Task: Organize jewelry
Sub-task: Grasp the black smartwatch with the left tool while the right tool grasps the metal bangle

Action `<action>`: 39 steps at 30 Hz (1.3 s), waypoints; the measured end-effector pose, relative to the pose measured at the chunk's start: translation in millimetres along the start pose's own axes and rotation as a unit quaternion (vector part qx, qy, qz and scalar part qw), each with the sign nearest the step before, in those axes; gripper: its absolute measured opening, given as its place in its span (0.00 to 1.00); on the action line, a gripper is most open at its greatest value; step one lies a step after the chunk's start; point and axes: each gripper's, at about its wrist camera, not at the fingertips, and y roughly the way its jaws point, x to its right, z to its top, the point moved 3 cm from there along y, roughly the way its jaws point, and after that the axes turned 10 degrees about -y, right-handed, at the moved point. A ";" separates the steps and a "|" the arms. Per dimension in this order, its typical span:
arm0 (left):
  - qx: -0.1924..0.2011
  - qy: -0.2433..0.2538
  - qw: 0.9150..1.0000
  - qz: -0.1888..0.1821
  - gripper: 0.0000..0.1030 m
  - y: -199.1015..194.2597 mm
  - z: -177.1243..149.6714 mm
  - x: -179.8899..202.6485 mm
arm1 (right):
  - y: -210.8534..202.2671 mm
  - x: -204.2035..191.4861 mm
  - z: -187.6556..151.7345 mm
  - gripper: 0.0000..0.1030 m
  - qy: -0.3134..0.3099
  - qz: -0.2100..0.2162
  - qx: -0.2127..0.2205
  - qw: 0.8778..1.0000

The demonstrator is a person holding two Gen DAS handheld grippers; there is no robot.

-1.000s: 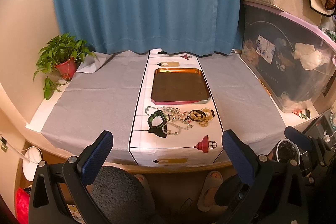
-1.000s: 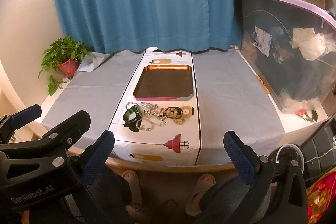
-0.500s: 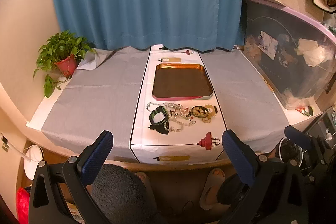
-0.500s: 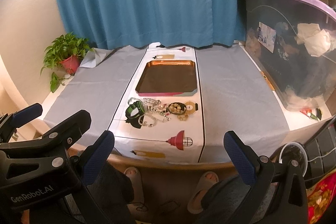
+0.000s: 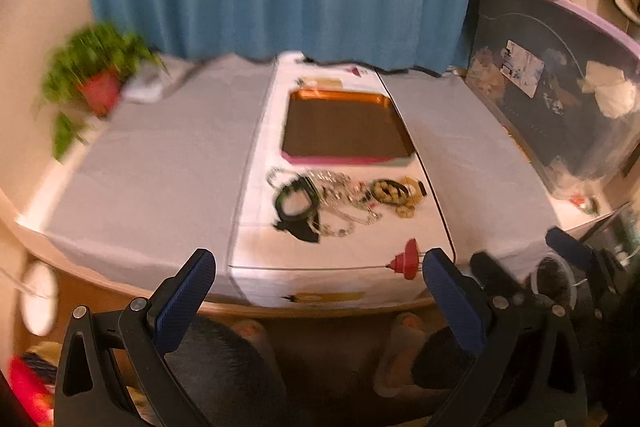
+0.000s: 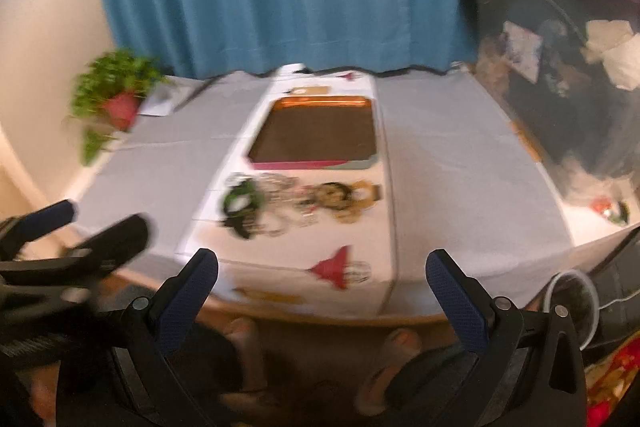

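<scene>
Left tongs [image 5: 316, 275] and right tongs [image 6: 320, 273] both wide open, empty; potted plant's [image 6: 120, 99] neighbouring papers clearer in right view.

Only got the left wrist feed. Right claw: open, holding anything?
Observer: Right claw is open, fingers wide apart, nothing between them.
Operator: My finger hides half the lamp print. Anything on it?
Observer: No. The right wrist view shows the whole red lamp print, wire cage included, and it is bare.
Operator: Where's my claw from there?
Observer: Left claw shows at the far left, blurred, open, short of the jewelry pile.
</scene>
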 end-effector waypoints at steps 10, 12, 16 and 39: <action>-0.051 -0.024 0.998 0.008 1.00 115.7 7.8 -71.3 | 78.8 61.3 -29.6 1.00 0.060 0.017 0.064 0.996; -0.061 -0.064 0.996 -0.020 1.00 134.8 14.4 -87.1 | 89.6 56.6 -24.0 1.00 0.007 0.012 0.069 0.998; -0.048 -0.060 0.997 -0.019 1.00 162.0 27.1 -89.9 | 114.1 50.8 -12.7 1.00 -0.032 0.054 0.063 0.996; -0.018 0.047 0.999 0.004 0.98 222.5 16.3 -50.1 | 244.7 32.0 5.1 0.92 0.001 0.150 0.054 0.987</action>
